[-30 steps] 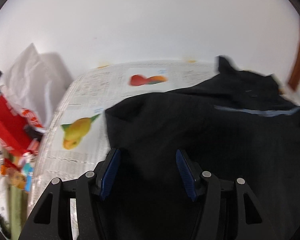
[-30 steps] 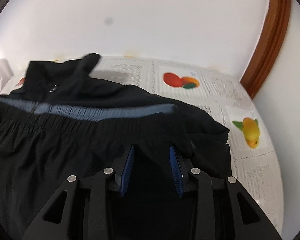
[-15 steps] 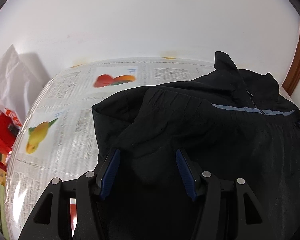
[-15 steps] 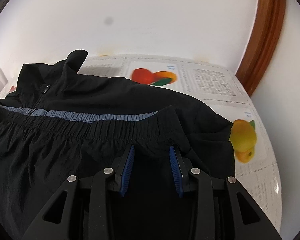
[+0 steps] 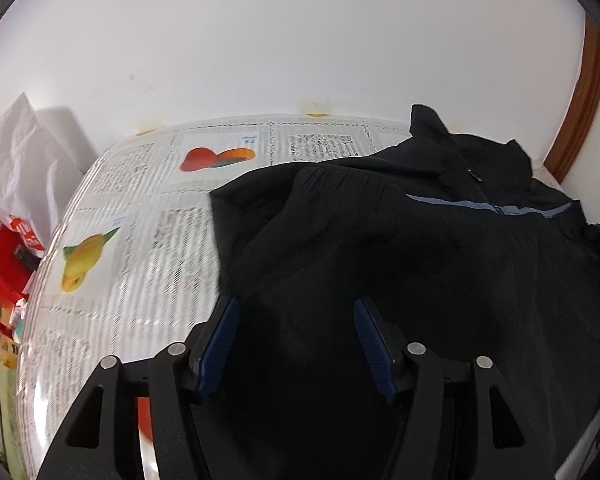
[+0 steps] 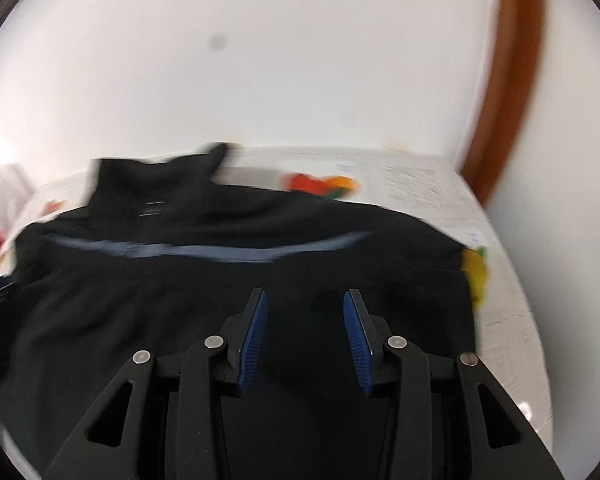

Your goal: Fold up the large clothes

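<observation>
left wrist only: red boxes [image 5: 0, 256], perhaps.

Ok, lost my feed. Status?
Left gripper open. Right gripper open, jaws just widened, holding nothing. Black jacket part-folded on table. Nothing in the way.

This looks like a room in a home rather than a lab or shop. The landmark is a table [image 5: 148, 240] covered by a cloth printed like newspaper columns with bright fruit pictures. It stands pushed up against a plain white wall [image 5: 300, 48] at its far edge. To the right of the table, a curved brown wooden frame [image 6: 512, 80] rises along the wall, possibly a door or mirror surround; the fisheye view leaves that unsure. Off the table's left edge sit a crumpled white plastic bag [image 5: 16, 168] and red packaging [image 5: 0, 256], ordinary household clutter.
</observation>
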